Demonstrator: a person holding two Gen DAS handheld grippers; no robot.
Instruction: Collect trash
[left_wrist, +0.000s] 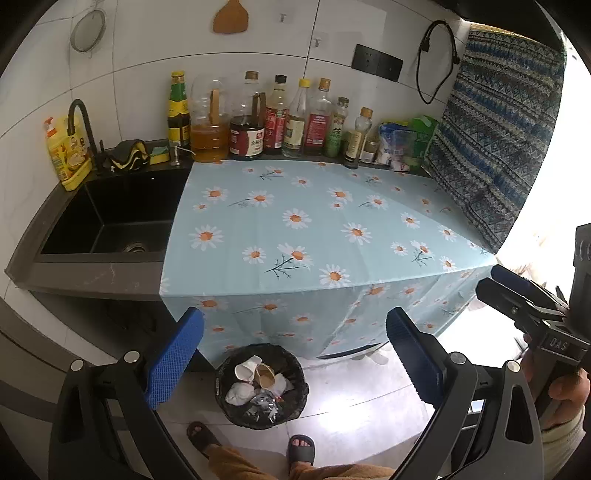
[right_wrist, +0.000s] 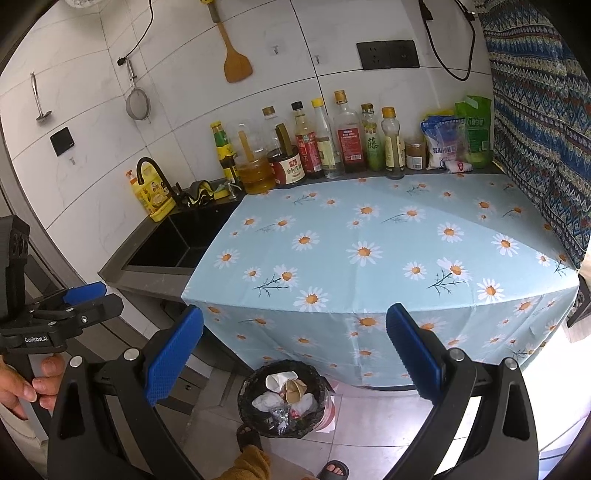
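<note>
From the left wrist camera, the left gripper (left_wrist: 295, 354) hangs in the air in front of the counter (left_wrist: 92, 280), its two blue-padded fingers (left_wrist: 173, 358) spread wide with nothing between them. Below and between them, on the pale tiled floor, stands a round bin lined with a black plastic bag (left_wrist: 263, 386); it holds crumpled white tissue, paper cups and silvery scraps. The bin sits just in front of the hanging edge of the light blue daisy-print cloth (left_wrist: 314, 229) that covers the counter top. A black sink (left_wrist: 110, 221) lies to the left of the cloth, and a row of sauce and oil bottles (left_wrist: 273, 118) stands along the white tiled wall. Two feet in dark sandals (left_wrist: 301, 448) stand just beside the bin. At the right edge the right gripper (left_wrist: 517, 291) shows from the side, held by a hand (left_wrist: 565, 387); its blue tips look close together from this angle.

From the right wrist camera, the right gripper (right_wrist: 295, 354) is likewise spread wide and empty, above the same bin (right_wrist: 282, 398), which stands on the floor touching the draped cloth (right_wrist: 369, 251). A wooden spatula (right_wrist: 236, 59) hangs on the wall. At the left edge a hand (right_wrist: 29, 384) grips the left gripper (right_wrist: 96, 295).
</note>
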